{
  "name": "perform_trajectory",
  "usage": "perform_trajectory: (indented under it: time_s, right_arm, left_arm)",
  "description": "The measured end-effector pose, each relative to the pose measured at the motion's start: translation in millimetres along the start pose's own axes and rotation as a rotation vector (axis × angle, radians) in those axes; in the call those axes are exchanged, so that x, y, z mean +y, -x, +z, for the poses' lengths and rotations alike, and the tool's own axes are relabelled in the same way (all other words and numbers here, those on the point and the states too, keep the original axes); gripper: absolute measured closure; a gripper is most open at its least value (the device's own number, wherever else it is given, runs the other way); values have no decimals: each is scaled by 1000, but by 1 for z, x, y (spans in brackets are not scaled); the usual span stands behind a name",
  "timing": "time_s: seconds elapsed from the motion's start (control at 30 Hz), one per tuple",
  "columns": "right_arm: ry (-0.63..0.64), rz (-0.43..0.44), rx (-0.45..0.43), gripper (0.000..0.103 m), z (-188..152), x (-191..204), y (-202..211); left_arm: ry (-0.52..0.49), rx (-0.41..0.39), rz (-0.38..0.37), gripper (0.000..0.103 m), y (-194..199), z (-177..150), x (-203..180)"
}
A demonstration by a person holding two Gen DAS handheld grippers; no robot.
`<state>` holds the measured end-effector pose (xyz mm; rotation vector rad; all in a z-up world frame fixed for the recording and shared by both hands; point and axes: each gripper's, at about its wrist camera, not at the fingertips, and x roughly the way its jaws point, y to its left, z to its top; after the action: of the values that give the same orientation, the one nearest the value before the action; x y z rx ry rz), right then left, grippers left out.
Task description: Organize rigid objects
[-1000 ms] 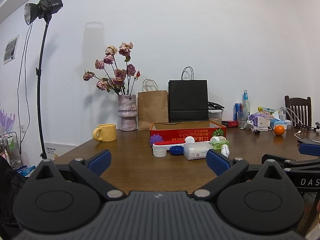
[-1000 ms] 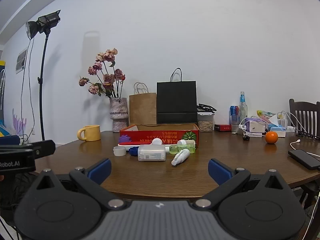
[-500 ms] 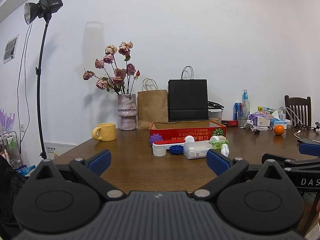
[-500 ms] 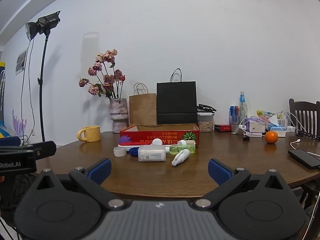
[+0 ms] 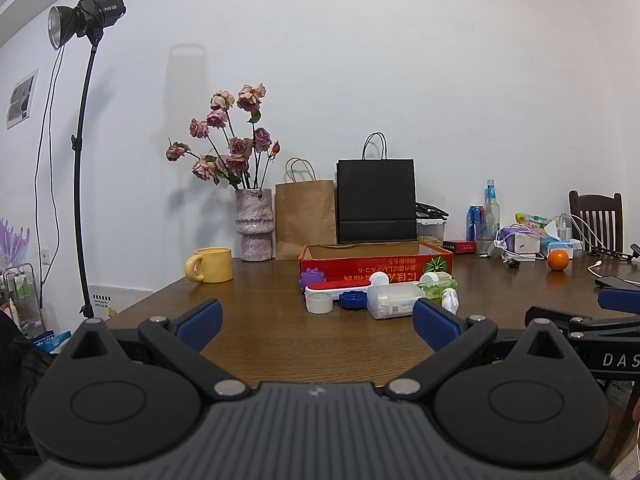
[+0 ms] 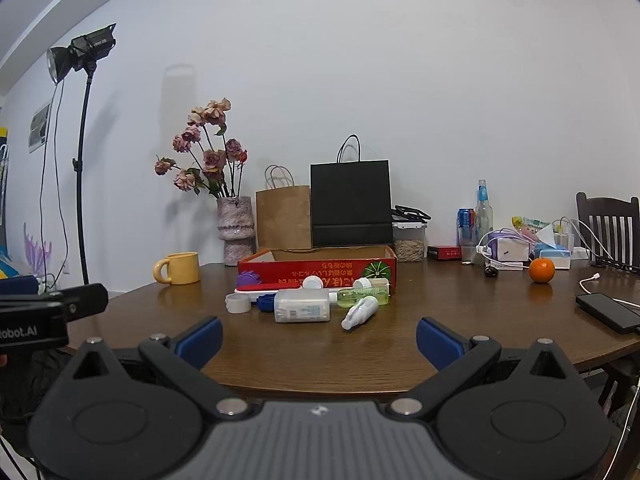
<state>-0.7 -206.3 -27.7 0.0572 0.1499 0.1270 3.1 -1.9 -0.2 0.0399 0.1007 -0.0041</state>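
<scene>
Both claws (image 5: 316, 320) (image 6: 319, 338) gape before the table's near edge (image 6: 320, 390).

Left wrist view: low at the table's (image 5: 256, 320) near edge, facing the far wall, set left.
Right wrist view: same height and heading, set right.
Shared: red box (image 5: 376, 266) (image 6: 316, 268), both well ahead.

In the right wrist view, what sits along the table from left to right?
Yellow mug → vase → brown paper bag → black paper bag → blue can → orange → phone.
</scene>
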Motion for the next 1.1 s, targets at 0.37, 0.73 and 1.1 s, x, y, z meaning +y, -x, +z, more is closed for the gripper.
perform_trajectory:
  time_s: [0.37, 0.73, 1.1]
  right_arm:
    - [5, 4, 1, 0, 1, 0, 0]
    - [0, 1, 1, 0, 2, -1, 1]
    - [0, -2, 7, 0, 1, -2, 0]
  left_arm:
    - [-1, -1, 1, 0, 0, 0, 0]
    - [0, 1, 1, 0, 2, 1, 2]
    - [0, 0, 1, 0, 2, 1, 1]
